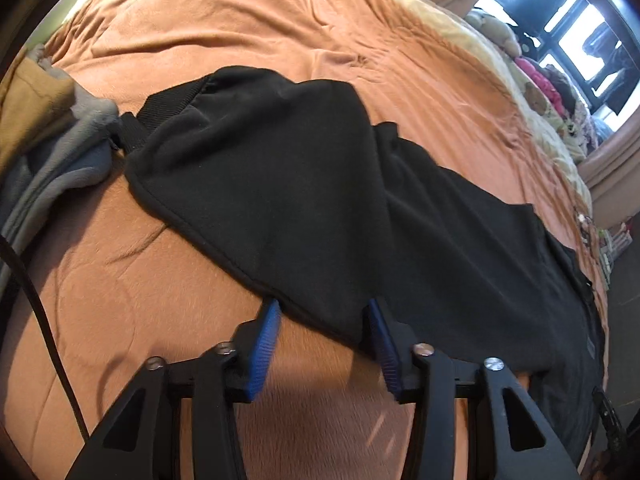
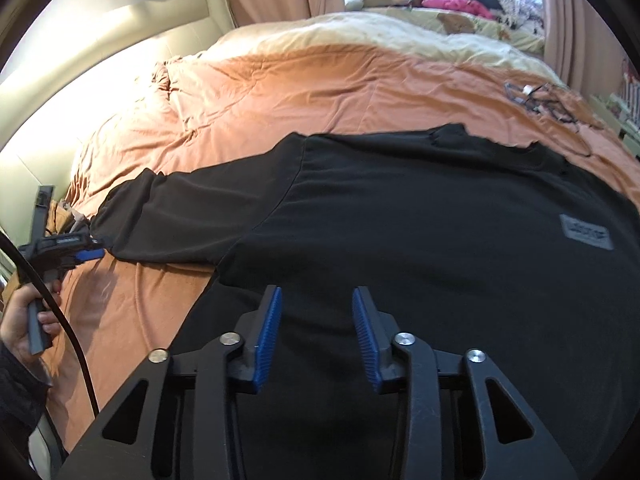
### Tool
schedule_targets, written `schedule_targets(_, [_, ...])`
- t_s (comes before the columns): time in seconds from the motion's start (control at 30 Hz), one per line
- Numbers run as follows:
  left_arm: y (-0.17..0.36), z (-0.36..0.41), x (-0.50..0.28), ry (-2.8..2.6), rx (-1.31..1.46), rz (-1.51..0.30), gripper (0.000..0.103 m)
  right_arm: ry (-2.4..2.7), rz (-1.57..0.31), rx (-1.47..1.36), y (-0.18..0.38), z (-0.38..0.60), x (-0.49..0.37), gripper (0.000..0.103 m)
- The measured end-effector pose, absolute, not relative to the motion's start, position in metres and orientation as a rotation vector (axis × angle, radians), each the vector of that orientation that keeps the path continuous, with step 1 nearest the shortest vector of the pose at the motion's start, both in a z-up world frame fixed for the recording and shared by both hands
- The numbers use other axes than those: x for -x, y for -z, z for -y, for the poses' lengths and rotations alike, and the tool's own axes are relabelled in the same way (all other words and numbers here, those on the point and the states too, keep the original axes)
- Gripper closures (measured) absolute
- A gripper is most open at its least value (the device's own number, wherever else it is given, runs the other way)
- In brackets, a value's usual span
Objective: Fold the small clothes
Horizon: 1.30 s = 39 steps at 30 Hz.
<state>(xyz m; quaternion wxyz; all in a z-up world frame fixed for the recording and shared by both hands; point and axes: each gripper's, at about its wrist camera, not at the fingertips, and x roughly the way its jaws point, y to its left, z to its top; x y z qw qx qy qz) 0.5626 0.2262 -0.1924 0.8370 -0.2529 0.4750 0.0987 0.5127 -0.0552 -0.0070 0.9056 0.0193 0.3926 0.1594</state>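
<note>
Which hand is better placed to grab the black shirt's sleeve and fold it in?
Left. The left gripper sits at the hem of the sleeve, its fingers straddling the edge. The right gripper hovers over the middle of the black shirt, away from any edge.

Left tongs [image 1: 324,312]: black plastic arms with triangular cut-outs, blue ribbed pads [image 1: 266,340] on the inner faces, four round silver screws [image 1: 425,349] across the knuckles. Right tongs [image 2: 316,300]: same build, same blue pads, same silver screws. Left of the right tongs: a hand [image 2: 28,320] round a grey grip, dark sleeve [image 2: 16,392] at the wrist, black cable [image 2: 60,320] looping past it
</note>
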Motion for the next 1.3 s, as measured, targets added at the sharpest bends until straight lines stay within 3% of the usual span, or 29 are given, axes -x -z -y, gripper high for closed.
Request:
schedule_targets(0.03, [0.193, -0.228, -0.566, -0.238, 0.526, -1.006, 0.092, -0.332, -0.818, -0.044, 0.009, 0.049, -0.52, 0.078])
schedule_targets(0.1, [0.186, -0.23, -0.569, -0.227, 0.561, -0.988, 0.098, -0.353, -0.842, -0.068, 0.015, 0.045, -0.535, 0.081])
schedule_targets(0.33, [0.115, -0.211, -0.578, -0.157, 0.448, -0.847, 0.098, -0.409, -0.881, -0.149, 0.03, 0.027, -0.566, 0.09])
schedule_targets(0.73, [0.0, -0.17, -0.604, -0.01, 0.405, -0.7, 0.099, -0.481, -1.017, -0.296, 0.086, -0.008, -0.614, 0.09])
schedule_targets(1.0, [-0.057, -0.092, -0.62, 0.149, 0.329, -0.646, 0.099, -0.431, -0.973, -0.339, 0.066, 0.026, -0.6, 0.089])
schedule_targets(1.07, [-0.066, -0.071, -0.623, 0.187, 0.313, -0.64, 0.099, -0.423, -0.952, -0.348, 0.058, 0.042, -0.593, 0.083])
schedule_targets(1.1, [-0.07, -0.058, -0.625, 0.209, 0.305, -0.637, 0.099, -0.415, -0.94, -0.348, 0.055, 0.048, -0.59, 0.07])
schedule_targets(1.13, [-0.074, -0.044, -0.627, 0.233, 0.294, -0.635, 0.099, -0.405, -0.921, -0.35, 0.051, 0.057, -0.585, 0.048])
schedule_targets(1.17, [-0.077, -0.033, -0.628, 0.25, 0.285, -0.633, 0.099, -0.393, -0.905, -0.346, 0.047, 0.063, -0.582, 0.039])
schedule_targets(1.3, [-0.084, 0.021, -0.633, 0.343, 0.251, -0.637, 0.099, -0.353, -0.856, -0.348, 0.037, 0.09, -0.567, 0.035])
